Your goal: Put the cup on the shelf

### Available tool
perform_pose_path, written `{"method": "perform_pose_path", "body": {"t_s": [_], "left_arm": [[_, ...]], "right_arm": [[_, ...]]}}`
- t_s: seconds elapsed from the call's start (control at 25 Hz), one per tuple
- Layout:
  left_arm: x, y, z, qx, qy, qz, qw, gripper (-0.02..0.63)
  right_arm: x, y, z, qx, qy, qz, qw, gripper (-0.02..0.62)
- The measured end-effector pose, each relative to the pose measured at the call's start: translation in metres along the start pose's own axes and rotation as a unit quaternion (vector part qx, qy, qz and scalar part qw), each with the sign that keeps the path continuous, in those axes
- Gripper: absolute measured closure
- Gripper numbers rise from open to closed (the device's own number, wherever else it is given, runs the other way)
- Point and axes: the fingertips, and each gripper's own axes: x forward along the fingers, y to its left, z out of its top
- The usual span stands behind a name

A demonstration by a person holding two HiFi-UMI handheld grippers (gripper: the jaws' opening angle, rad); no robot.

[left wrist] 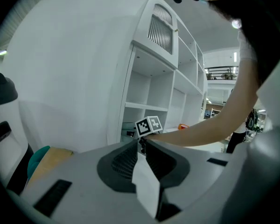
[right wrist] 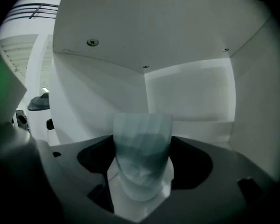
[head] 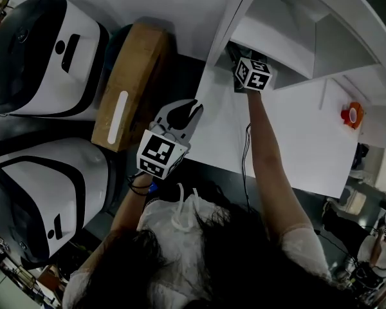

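A translucent, faceted cup (right wrist: 142, 155) stands upright between the jaws of my right gripper (right wrist: 142, 146), which is shut on it. In that view the cup is inside a white shelf compartment (right wrist: 186, 92), just above its floor. In the head view my right gripper (head: 249, 73) reaches into the shelf unit (head: 296, 40) at arm's length, and the cup is hidden behind its marker cube. My left gripper (head: 183, 111) hangs back near the body, shut and holding nothing. The left gripper view looks past that gripper (left wrist: 141, 143) at the right one's marker cube (left wrist: 148, 126) by the shelf (left wrist: 147, 90).
Two large white-and-black machines (head: 42, 56) (head: 48, 192) stand at the left, with a brown box (head: 135, 76) between them and the shelf. A small orange object (head: 352, 115) sits on the white surface (head: 302, 134) to the right.
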Motion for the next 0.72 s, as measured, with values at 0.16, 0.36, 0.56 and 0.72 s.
{"method": "perform_pose_path", "body": {"t_s": [0.16, 0.36, 0.56, 0.72], "left_arm": [[-0.004, 0.004, -0.002, -0.005, -0.002, 0.007, 1.0000, 0.541], [-0.007, 0.003, -0.003, -0.010, -0.006, 0.013, 0.9998, 0.541], [-0.008, -0.004, -0.003, -0.011, -0.008, 0.007, 0.9999, 0.541], [-0.011, -0.007, -0.005, -0.013, -0.007, 0.006, 0.9999, 0.541]], "right_arm": [[0.002, 0.001, -0.002, -0.004, -0.001, -0.006, 1.000, 0.235], [-0.011, 0.005, -0.010, -0.017, -0.004, -0.004, 1.000, 0.233], [-0.018, 0.011, -0.021, -0.067, 0.021, 0.006, 0.998, 0.233], [-0.019, 0.012, -0.023, -0.071, 0.030, 0.010, 0.997, 0.233]]}}
